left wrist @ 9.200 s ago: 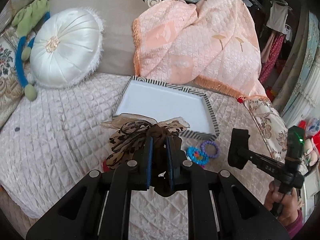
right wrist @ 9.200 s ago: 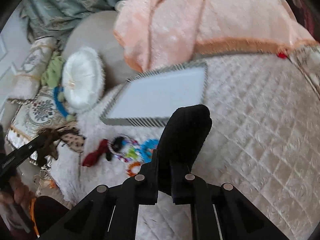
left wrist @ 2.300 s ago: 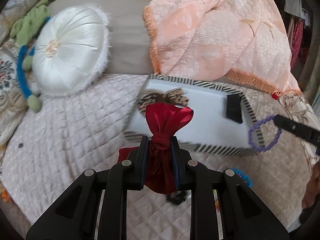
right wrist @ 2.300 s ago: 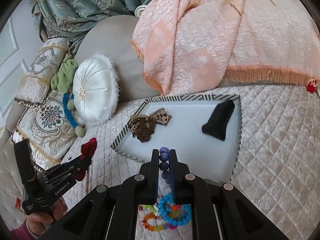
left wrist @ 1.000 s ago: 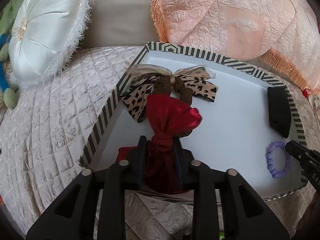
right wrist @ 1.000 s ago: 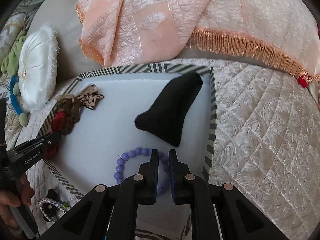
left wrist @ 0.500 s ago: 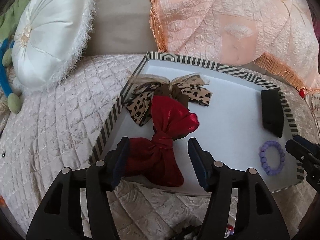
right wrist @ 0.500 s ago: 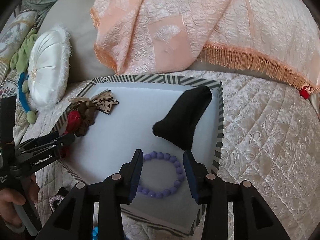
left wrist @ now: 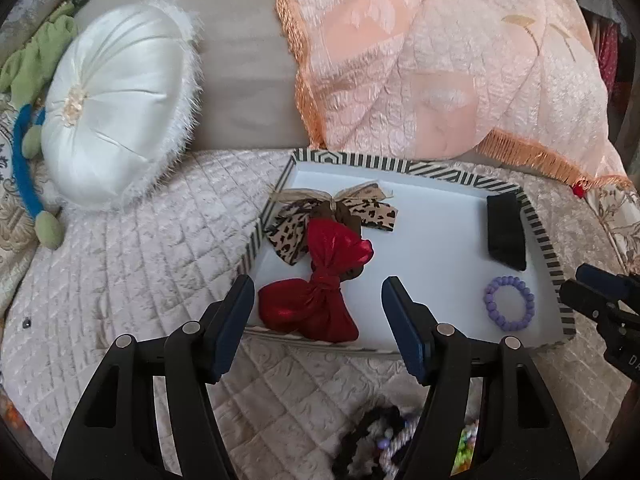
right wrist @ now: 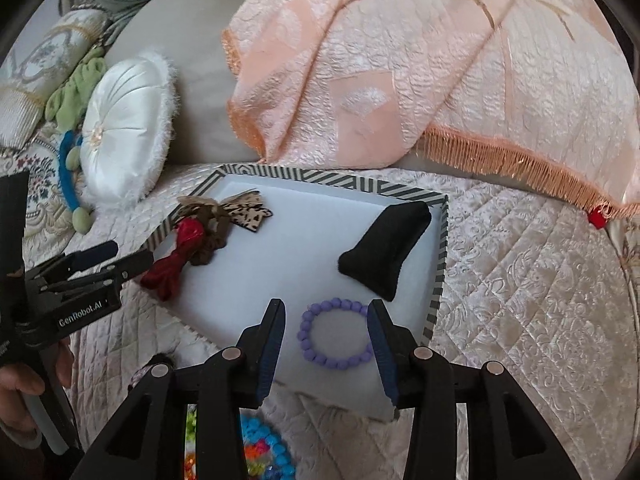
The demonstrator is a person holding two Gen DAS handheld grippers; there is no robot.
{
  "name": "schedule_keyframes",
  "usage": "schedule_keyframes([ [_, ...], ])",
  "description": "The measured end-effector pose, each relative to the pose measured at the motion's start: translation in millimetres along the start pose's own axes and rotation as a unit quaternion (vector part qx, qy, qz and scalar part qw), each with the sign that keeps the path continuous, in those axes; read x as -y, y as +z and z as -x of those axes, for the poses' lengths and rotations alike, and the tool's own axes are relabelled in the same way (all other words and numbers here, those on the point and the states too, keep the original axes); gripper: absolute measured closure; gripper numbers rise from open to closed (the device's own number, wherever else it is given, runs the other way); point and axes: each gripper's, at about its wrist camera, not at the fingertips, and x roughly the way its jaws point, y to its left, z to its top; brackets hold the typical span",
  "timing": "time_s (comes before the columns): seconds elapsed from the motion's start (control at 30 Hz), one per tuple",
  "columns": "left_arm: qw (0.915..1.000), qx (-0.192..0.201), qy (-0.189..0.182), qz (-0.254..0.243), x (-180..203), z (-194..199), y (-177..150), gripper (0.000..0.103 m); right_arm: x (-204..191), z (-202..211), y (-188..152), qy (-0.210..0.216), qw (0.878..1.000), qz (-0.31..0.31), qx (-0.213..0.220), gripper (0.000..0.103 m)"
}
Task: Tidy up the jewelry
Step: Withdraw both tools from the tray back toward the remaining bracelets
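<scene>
Our left gripper (left wrist: 318,302) stood with its jaws spread wide, having just been opening, and the red satin bow (left wrist: 320,284) lay loose between them on the striped-rim tray (left wrist: 544,236), overlapping the leopard-print bow (left wrist: 340,216). Our right gripper (right wrist: 326,334) was parted around the purple bead bracelet (right wrist: 334,338), not pressing it. Only the right view showed the hand (right wrist: 24,384) on the left tool; only the left view showed a black scrunchie (left wrist: 376,420) on the quilt (left wrist: 132,280).

soft daylight, mild shadows; fisheye bending, dark corners, slight blur.
</scene>
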Motion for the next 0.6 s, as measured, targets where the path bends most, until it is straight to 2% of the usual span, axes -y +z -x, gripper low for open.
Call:
schedule_keyframes([
  [0.17, 0.9994, 0.021, -0.023, 0.015, -7.5, 27.1, -5.5, 0.037, -6.5, 18.8, -8.3, 0.000, 1.000, 0.010, 0.010, 0.062],
  [0.43, 0.9975, 0.039, -0.054, 0.022, -13.8, 72.1, -20.9, 0.037, -13.9, 51.4, -24.5, 0.024, 0.999, -0.010, 0.023, 0.059],
  [0.6, 0.9952, 0.011, -0.084, 0.048, -26.3, 82.1, -45.3, 0.037, -17.6, 67.1, -38.9, 0.026, 0.999, -0.012, 0.024, 0.054],
])
